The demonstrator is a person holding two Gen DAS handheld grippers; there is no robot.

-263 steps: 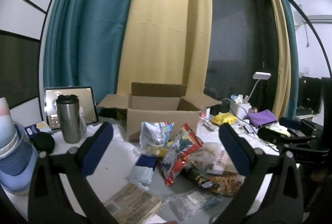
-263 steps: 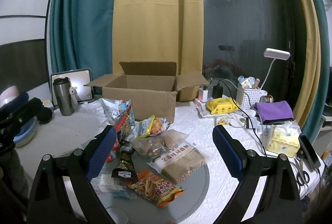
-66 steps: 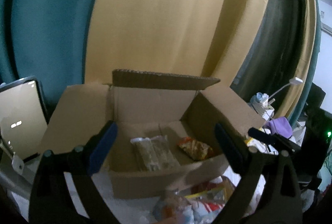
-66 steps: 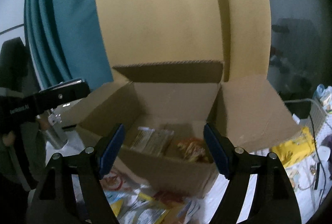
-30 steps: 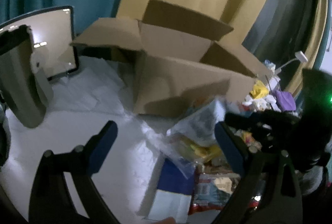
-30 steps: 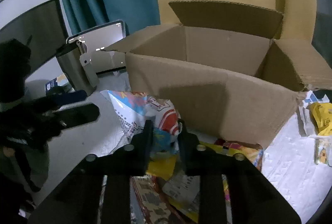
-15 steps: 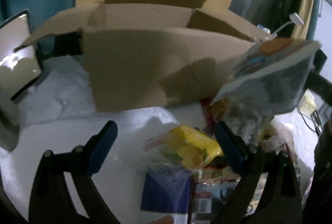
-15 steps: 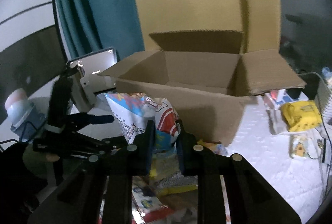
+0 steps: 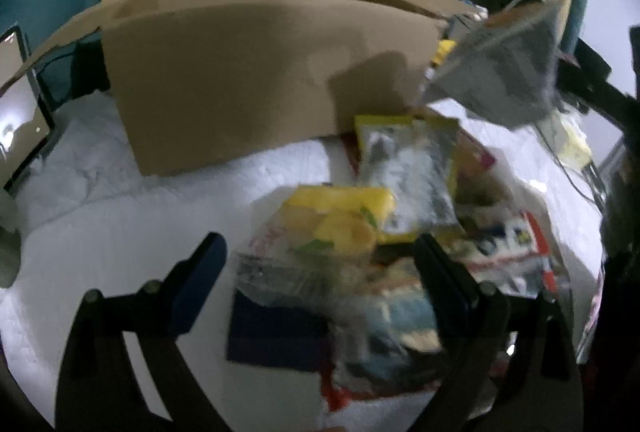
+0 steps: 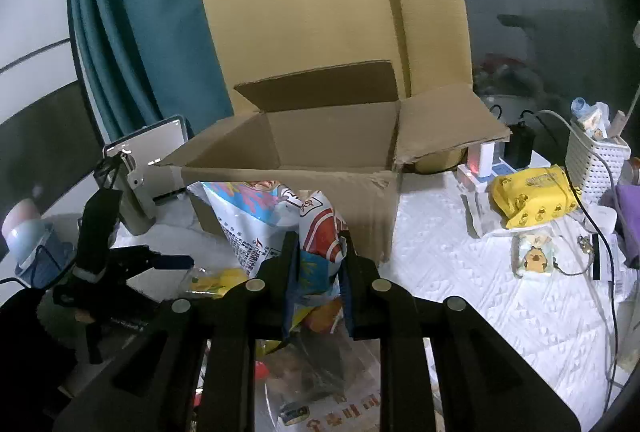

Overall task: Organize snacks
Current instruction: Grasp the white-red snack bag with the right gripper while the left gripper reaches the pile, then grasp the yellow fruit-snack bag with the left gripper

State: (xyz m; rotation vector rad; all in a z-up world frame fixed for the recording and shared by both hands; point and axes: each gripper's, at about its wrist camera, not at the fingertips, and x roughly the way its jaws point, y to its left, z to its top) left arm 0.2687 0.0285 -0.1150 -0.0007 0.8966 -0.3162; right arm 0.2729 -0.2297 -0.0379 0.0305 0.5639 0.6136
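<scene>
White tablecloth [image 10: 460,272] is crowded with snacks; chip bag [image 10: 280,220] is clamped by right gripper [image 10: 318,268] before cardboard box [image 10: 304,151] (flaps open); left gripper [image 9: 320,272] is held wide, empty.

Your right gripper [image 10: 318,256] has its jaws nearly together, pinched on a snack bag [image 10: 276,220] that rises toward 12 o'clock from the fingertips. Your left gripper [image 9: 320,272] tilts steeply downward with its jaws spread wide and nothing between the blue pads [image 9: 200,272]; from the right wrist it shows at 9 o'clock.
</scene>
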